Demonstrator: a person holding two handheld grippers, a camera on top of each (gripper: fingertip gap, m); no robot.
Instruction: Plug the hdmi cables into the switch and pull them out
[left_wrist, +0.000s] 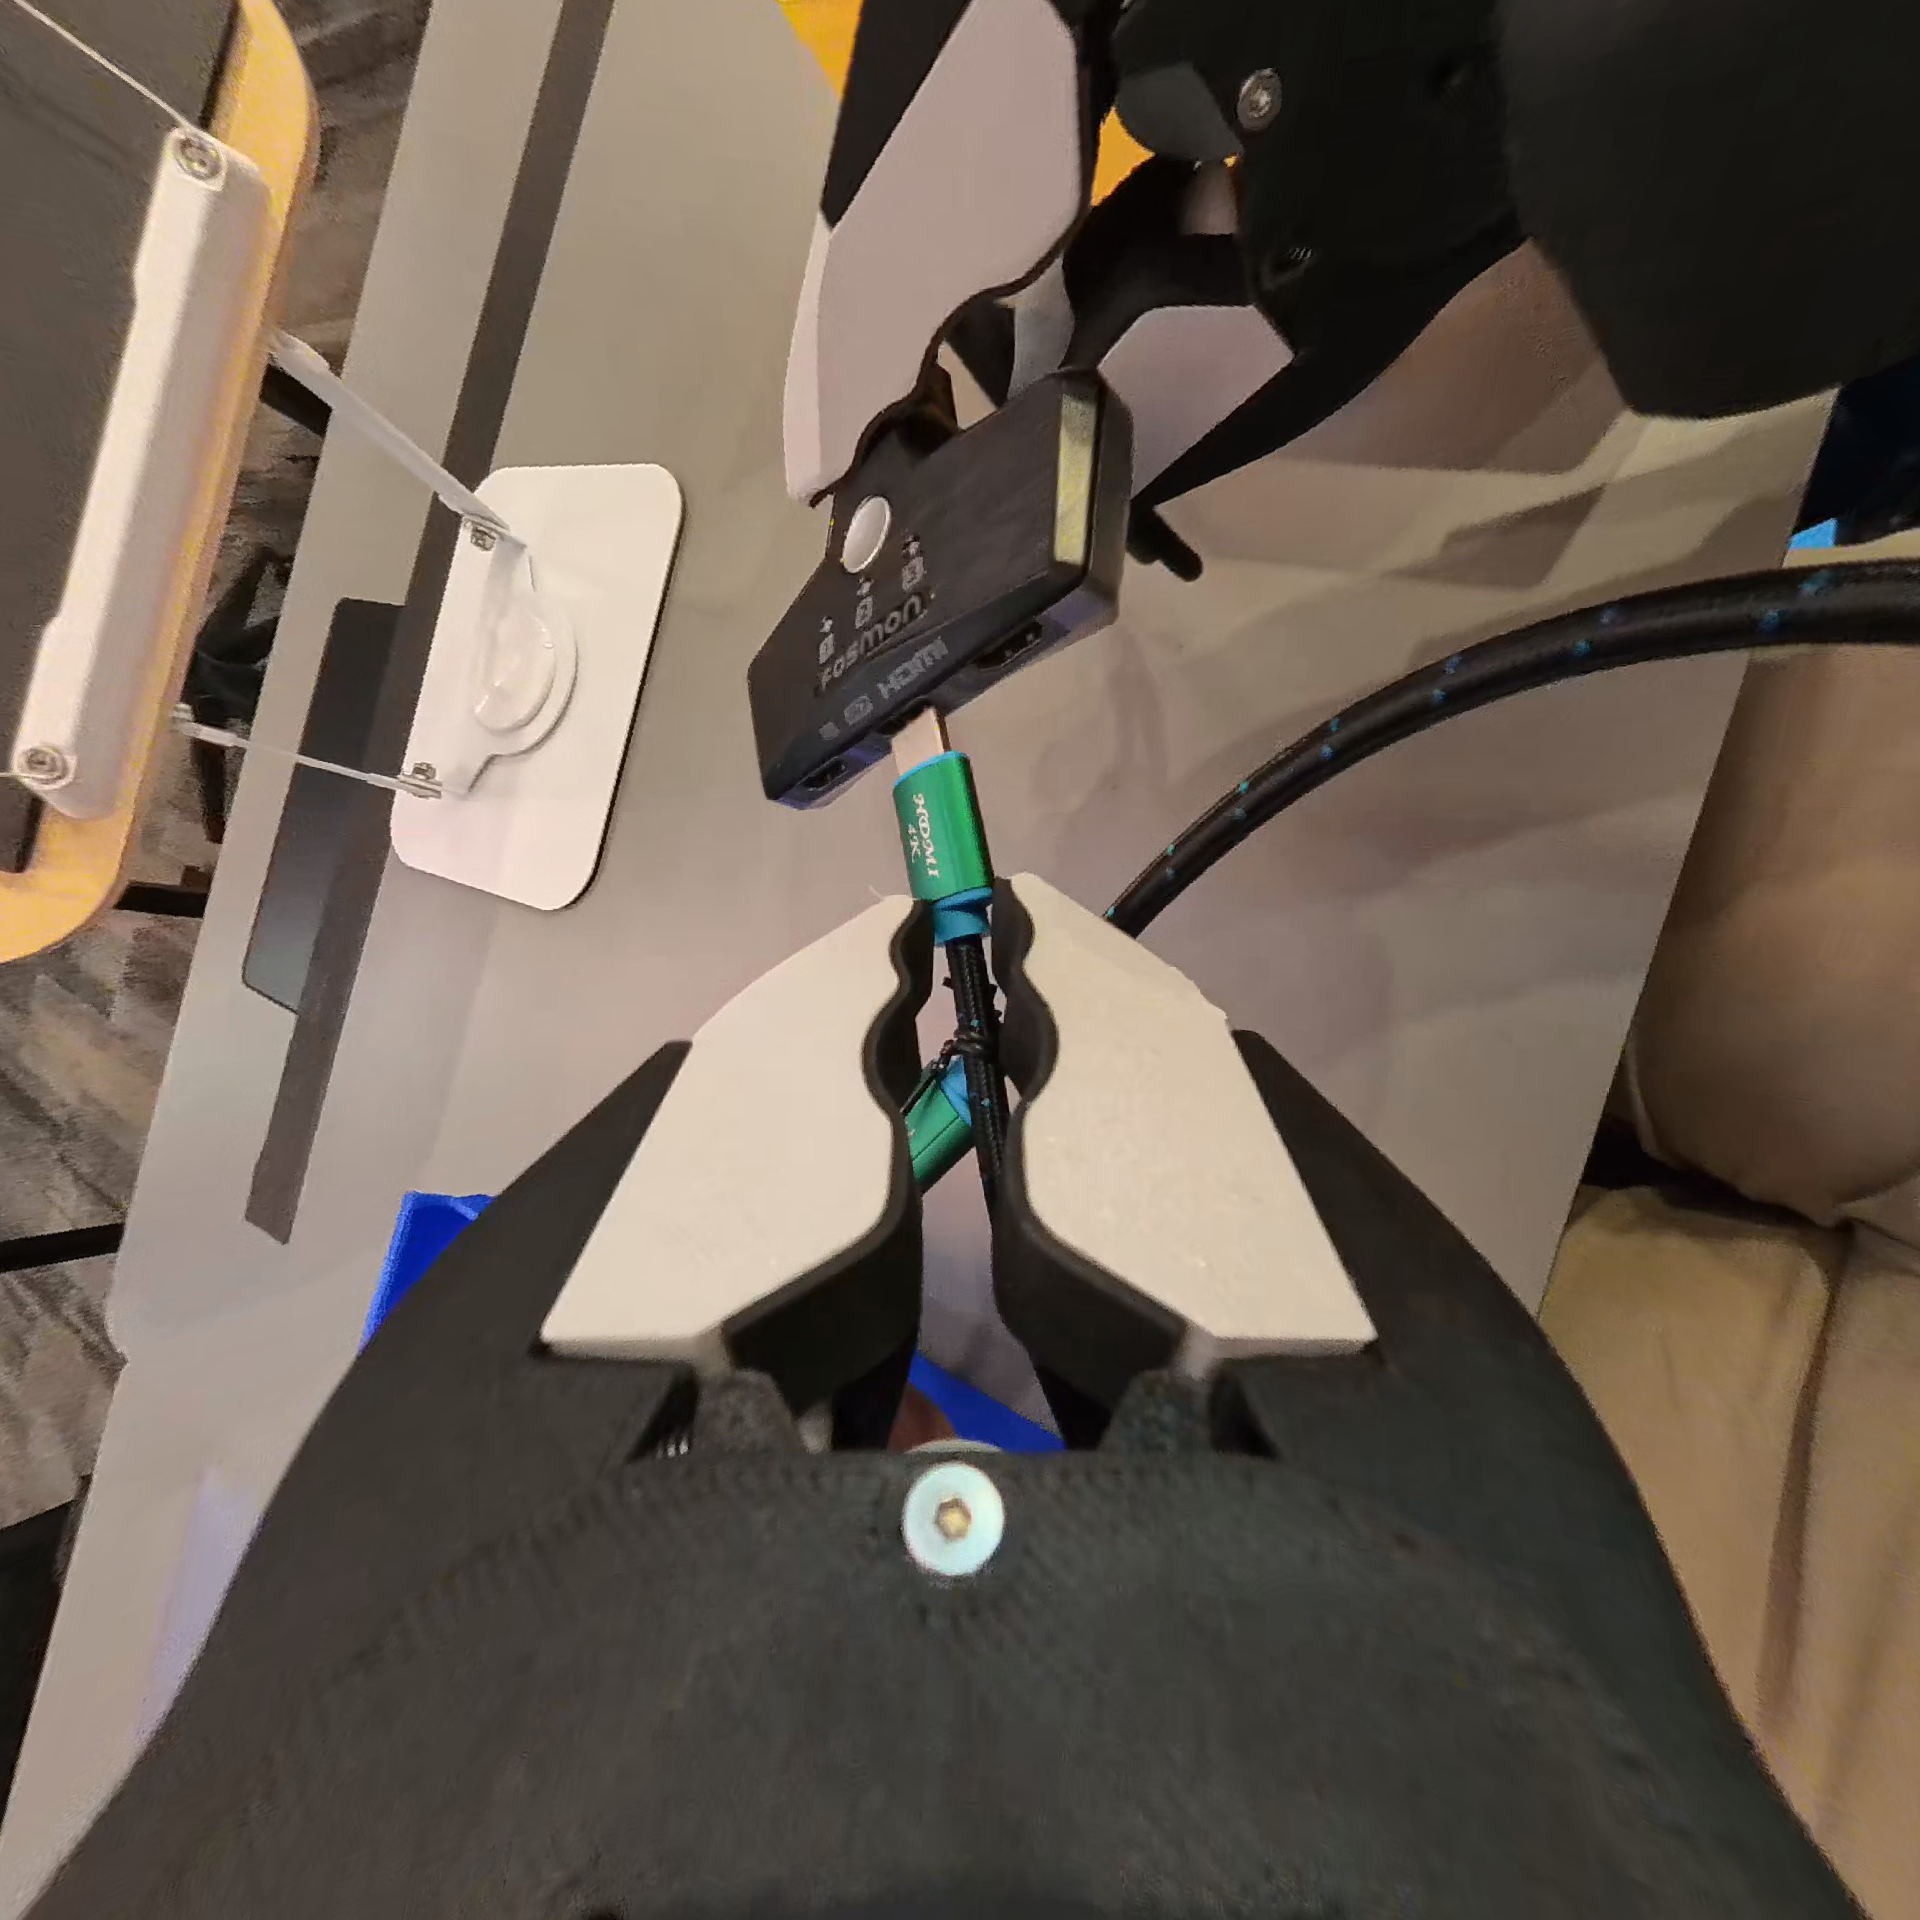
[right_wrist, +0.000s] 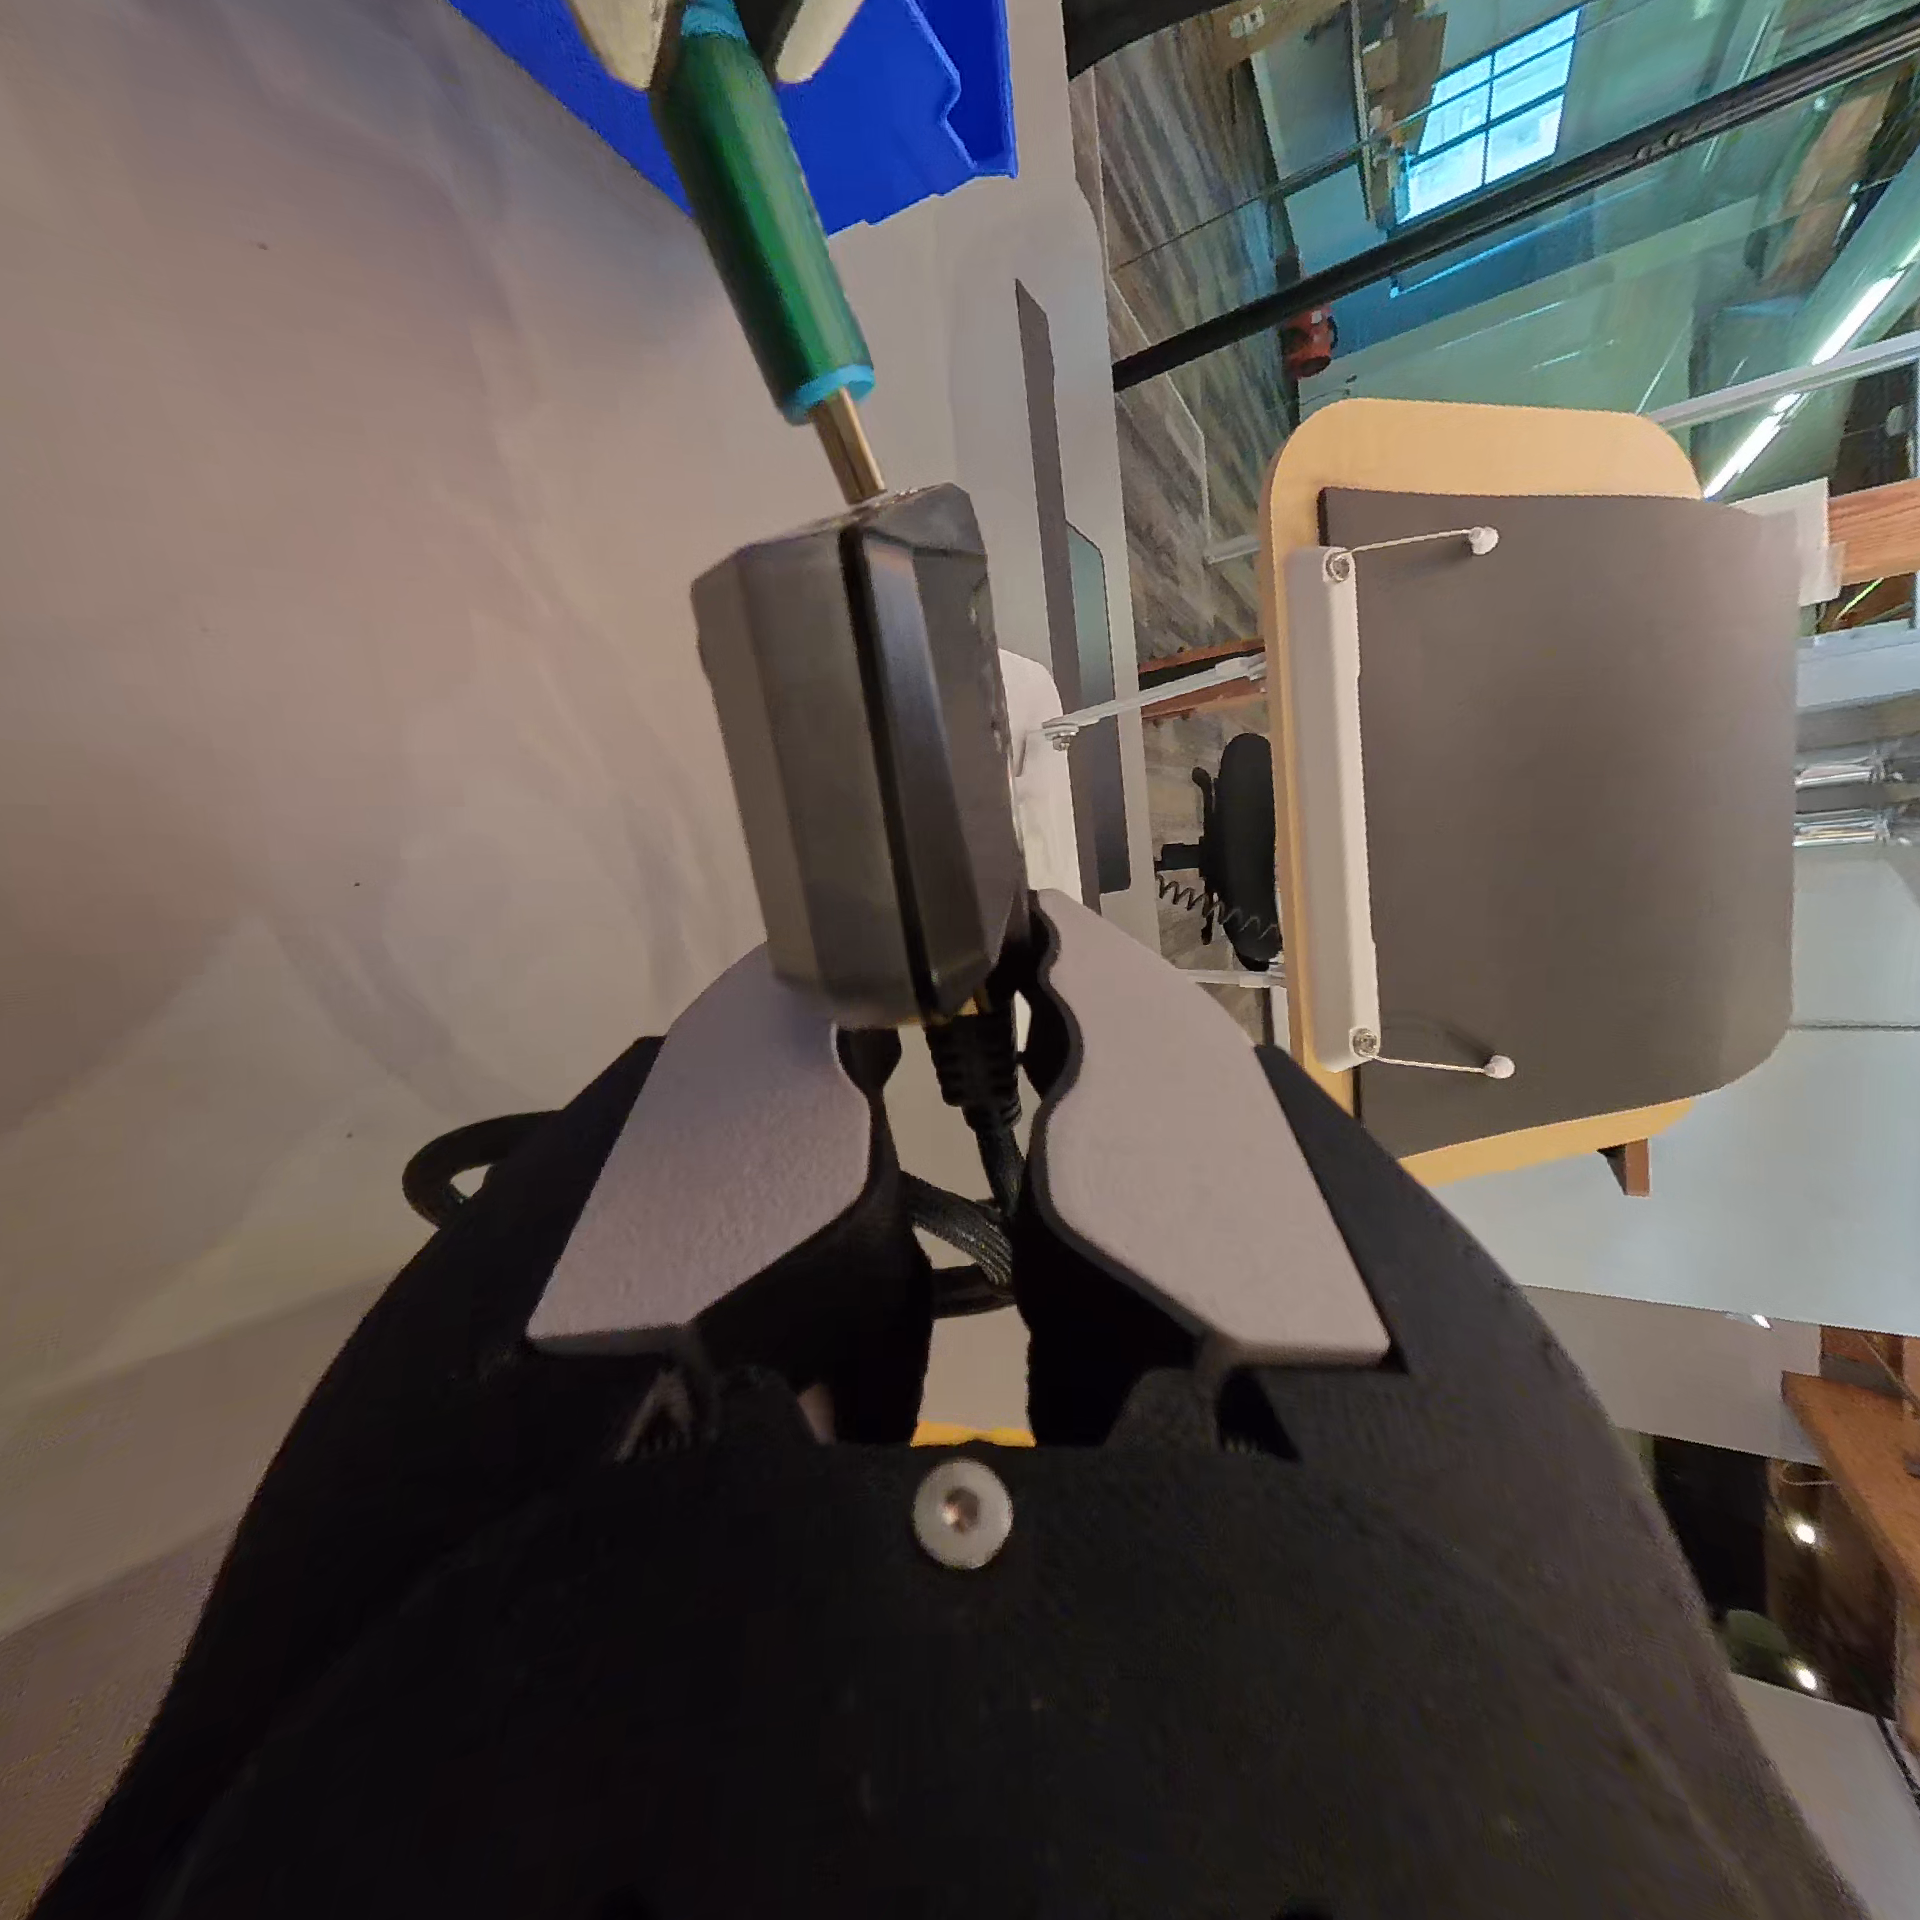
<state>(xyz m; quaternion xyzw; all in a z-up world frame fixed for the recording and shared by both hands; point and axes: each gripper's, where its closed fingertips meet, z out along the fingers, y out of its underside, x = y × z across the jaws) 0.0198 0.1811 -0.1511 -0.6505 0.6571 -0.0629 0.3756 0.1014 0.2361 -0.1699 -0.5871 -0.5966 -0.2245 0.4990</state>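
Green-shelled HDMI plug (left_wrist: 940, 829), pinched at its cable by my left gripper (left_wrist: 958, 914), is sitting partway in the black switch (left_wrist: 940, 592) that my right gripper (right_wrist: 961, 1023) is clamping by its rear lead above the table; two ports are standing empty.

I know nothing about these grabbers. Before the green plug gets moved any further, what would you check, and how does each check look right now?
1. Left gripper grips the cable just behind the green plug: ok.
2. Right gripper holds the black switch box steady by its own cable end: ok.
3. Plug lines up with the middle socket: ok, its metal tip is at that socket.
4. Plug pushed fully in: not ok, bare metal shows between the plug and the box.
5. Other two sockets free: ok, both look empty.
6. Thick black cable clear of the plug: ok, it passes to the side.
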